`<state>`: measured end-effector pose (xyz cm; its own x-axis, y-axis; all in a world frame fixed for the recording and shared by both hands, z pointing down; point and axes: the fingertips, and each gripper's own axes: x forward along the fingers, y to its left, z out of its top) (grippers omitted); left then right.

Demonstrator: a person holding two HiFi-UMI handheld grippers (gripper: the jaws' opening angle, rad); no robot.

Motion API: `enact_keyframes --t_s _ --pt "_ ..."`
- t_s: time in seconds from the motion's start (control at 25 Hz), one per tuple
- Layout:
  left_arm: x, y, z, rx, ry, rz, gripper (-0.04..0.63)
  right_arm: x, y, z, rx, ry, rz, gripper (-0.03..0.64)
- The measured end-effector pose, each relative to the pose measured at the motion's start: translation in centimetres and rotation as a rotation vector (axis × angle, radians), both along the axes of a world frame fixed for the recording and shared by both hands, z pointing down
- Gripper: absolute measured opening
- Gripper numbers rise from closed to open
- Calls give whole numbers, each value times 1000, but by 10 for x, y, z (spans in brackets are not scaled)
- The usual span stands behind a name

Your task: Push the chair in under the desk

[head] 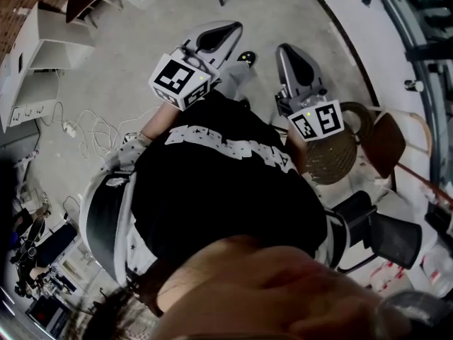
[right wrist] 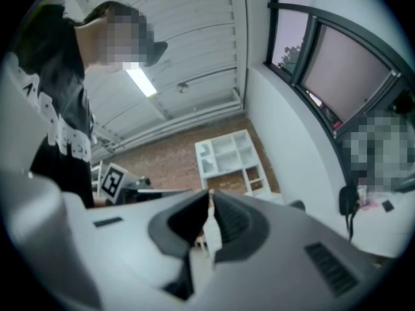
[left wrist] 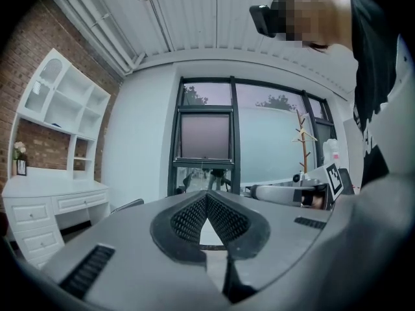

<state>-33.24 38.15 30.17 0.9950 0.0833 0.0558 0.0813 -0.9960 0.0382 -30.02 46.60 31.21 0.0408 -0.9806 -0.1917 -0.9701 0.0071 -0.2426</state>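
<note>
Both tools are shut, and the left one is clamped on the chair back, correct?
Not quite. The left tool is shut, as is the right tool, but the left holds nothing: the left gripper view shows its jaws closed on each other, facing the window.

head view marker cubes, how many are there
2: one marker cube sits up and left of centre, the other right of centre and a little lower. Both show in full; no others are visible.
</note>
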Motion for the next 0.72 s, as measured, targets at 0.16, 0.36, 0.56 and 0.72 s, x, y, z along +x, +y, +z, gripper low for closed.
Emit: enact_keyframes --t_s 0.16,0.36,0.56,0.72 --pt "21 -4 2 -10 7 42 32 16 -6 2 -15 4 22 32" --pt "58 -17 9 -33 7 87 32 41 -21 0 -37 12 29 32" --pt "100 -43 14 -67 2 106 32 76 -42 3 -79 8 56 32" --pt "128 -66 20 -77 -1 100 32 104 -61 6 -103 8 60 32"
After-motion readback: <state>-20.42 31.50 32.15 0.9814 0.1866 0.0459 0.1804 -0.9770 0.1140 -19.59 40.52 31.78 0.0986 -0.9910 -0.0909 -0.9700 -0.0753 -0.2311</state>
